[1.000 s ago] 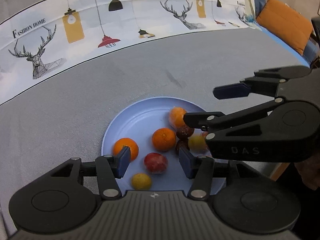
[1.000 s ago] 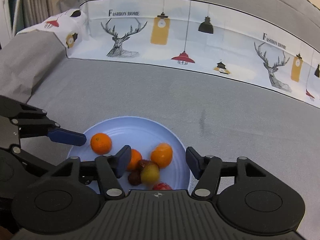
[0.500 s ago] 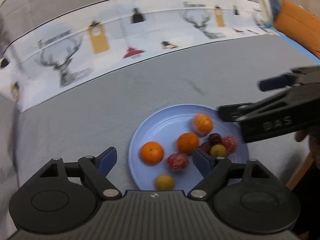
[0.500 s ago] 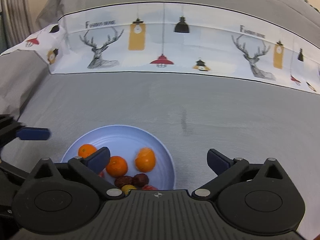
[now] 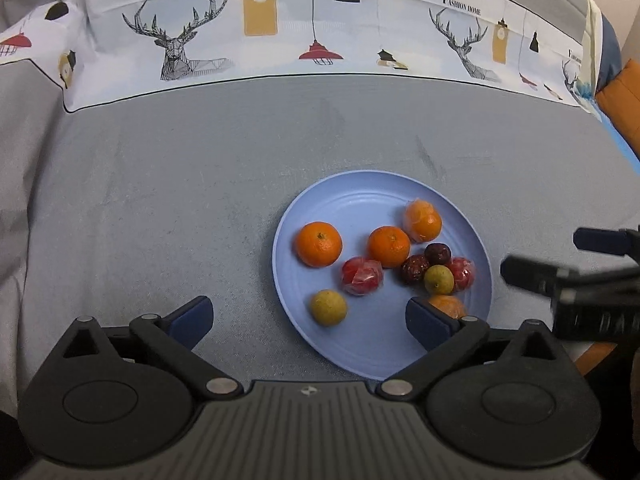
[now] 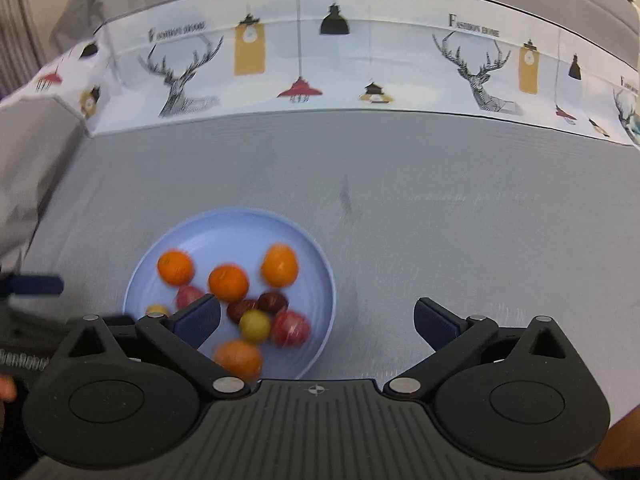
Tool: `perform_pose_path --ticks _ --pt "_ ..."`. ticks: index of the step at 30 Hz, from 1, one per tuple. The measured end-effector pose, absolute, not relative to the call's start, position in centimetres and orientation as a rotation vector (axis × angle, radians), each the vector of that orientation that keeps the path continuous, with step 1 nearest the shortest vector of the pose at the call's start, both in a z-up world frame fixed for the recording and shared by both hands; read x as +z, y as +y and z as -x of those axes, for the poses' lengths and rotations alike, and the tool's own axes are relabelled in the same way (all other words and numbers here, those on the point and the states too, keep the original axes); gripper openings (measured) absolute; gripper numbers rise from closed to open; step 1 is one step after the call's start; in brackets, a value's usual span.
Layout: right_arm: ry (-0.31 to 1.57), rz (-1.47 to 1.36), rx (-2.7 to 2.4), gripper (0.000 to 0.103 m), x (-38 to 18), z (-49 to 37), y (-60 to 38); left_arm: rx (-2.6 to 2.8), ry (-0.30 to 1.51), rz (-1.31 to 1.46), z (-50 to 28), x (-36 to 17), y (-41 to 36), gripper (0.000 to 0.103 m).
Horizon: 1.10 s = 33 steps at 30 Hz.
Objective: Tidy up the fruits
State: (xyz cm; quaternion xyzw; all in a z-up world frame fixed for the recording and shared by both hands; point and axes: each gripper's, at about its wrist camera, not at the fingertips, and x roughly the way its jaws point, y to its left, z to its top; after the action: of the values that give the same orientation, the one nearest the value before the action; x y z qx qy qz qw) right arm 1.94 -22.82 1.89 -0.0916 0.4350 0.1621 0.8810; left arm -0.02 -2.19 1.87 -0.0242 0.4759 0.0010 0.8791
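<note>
Left wrist view: I see my left gripper [image 5: 308, 316] and right gripper [image 6: 316, 316] spread wide, empty, above the round pale-blue plastic plate [image 5: 352, 192] of fruit.

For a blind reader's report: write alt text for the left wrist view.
A light blue plate on a grey tablecloth holds mandarins, two red wrapped fruits, two yellow-green fruits and two dark red dates. The open left gripper hovers at its near edge; the right gripper enters from the right.
</note>
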Motion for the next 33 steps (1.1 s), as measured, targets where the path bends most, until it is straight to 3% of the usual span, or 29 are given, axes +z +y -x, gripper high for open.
perform_pose_path --ticks 33 --pt "0.968 0.214 0.297 0.102 -0.4 -3.4 -22.8 -0.005 1.061 0.058 -1.2 0.4 -2.8 0.102"
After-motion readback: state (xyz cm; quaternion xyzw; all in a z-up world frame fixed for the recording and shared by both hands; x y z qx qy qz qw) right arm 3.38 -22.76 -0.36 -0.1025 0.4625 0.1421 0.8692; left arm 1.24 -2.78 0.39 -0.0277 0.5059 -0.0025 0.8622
